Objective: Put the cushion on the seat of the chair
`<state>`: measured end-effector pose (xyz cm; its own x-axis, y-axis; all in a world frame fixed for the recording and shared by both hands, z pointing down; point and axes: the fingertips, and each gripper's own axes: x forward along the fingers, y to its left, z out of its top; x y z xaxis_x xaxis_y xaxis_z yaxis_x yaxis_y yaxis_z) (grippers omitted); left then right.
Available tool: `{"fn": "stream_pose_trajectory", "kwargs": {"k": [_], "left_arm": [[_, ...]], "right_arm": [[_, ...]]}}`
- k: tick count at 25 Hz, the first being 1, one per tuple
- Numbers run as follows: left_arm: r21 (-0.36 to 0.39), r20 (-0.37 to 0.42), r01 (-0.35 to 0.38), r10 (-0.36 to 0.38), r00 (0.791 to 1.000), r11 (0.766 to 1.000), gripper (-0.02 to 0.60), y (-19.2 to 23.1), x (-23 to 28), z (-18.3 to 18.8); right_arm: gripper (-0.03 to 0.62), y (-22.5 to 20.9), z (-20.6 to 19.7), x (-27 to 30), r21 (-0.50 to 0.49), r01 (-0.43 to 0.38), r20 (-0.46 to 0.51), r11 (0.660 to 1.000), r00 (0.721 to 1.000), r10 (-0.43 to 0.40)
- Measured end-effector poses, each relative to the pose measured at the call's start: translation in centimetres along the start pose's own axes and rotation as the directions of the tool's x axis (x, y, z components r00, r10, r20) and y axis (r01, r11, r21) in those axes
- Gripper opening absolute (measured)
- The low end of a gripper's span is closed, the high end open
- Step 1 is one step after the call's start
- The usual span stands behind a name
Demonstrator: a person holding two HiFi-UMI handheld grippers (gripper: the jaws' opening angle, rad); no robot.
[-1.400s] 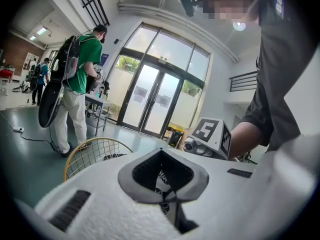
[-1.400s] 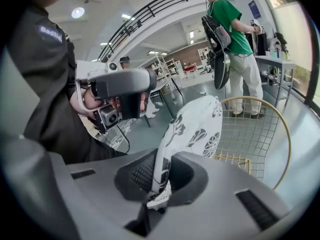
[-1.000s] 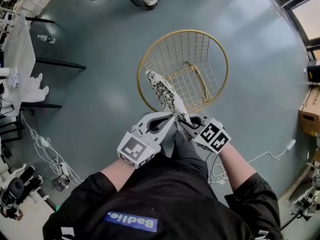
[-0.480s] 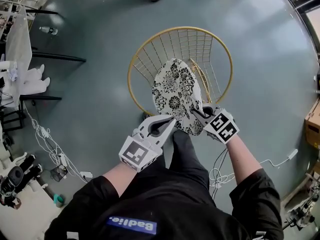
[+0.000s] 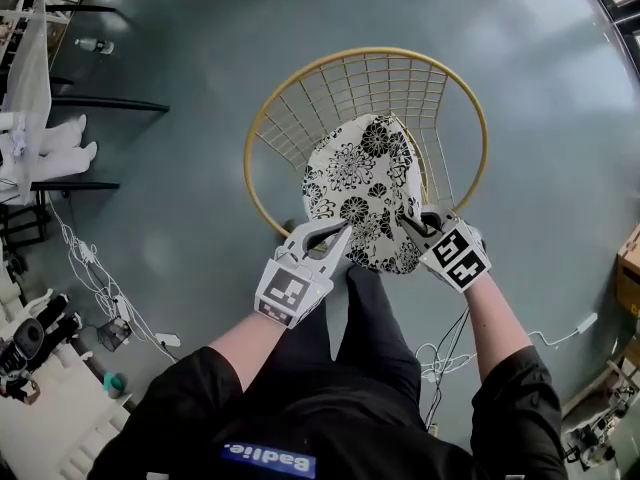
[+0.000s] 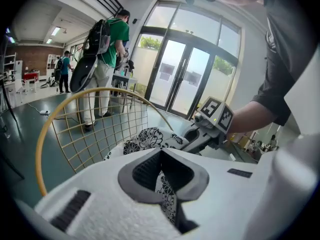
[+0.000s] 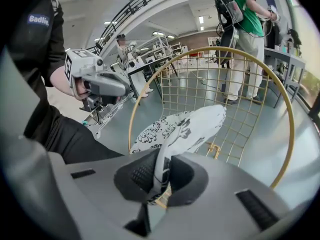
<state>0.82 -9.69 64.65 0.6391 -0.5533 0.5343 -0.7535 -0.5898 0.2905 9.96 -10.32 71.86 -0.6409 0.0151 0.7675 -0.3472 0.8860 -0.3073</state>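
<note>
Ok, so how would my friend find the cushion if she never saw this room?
Look at the middle of the blue-grey floor for the round gold wire chair. Over its seat is the cushion, pinched at its near edge by the left hand-held gripper and the right hand-held gripper. It is the only soft thing with black flowers on white.

I see the round white fabric cushion with black flower print [image 5: 362,193] spread pattern-up inside the gold wire-mesh chair [image 5: 365,51], above its seat. It is pinched at its near left and near right edges. Its far edge reaches toward the curved backrest. Whether it touches the seat I cannot tell.
</note>
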Motion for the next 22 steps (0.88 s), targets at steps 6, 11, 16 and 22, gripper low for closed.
{"fn": "stream_pose_trajectory", "kwargs": {"k": [6, 11, 16, 22], "left_arm": [[-0.046, -0.109, -0.092, 0.087, 0.990, 0.995, 0.017, 4.8, 3.7, -6.9], [-0.054, -0.247, -0.161, 0.143, 0.958, 0.985, 0.017, 7.9, 6.3, -13.0], [-0.055, -0.388, -0.228, 0.190, 0.902, 0.972, 0.017, 10.2, 7.4, -18.3], [-0.013, -0.476, -0.264, 0.226, 0.850, 0.965, 0.017, 11.0, 7.4, -20.2]], "right_arm": [[0.037, -2.4, -1.1, 1.6, -0.010, 0.010, -0.010, 1.000, 1.000, -0.010], [0.037, -4.0, -3.0, 2.5, 0.000, 0.018, -0.030, 1.000, 0.999, -0.018], [0.037, -6.5, -4.7, 3.6, 0.019, 0.068, -0.046, 0.997, 0.997, -0.068], [0.037, -10.8, -6.9, 4.5, 0.060, 0.172, -0.093, 0.983, 0.982, -0.166]]}}
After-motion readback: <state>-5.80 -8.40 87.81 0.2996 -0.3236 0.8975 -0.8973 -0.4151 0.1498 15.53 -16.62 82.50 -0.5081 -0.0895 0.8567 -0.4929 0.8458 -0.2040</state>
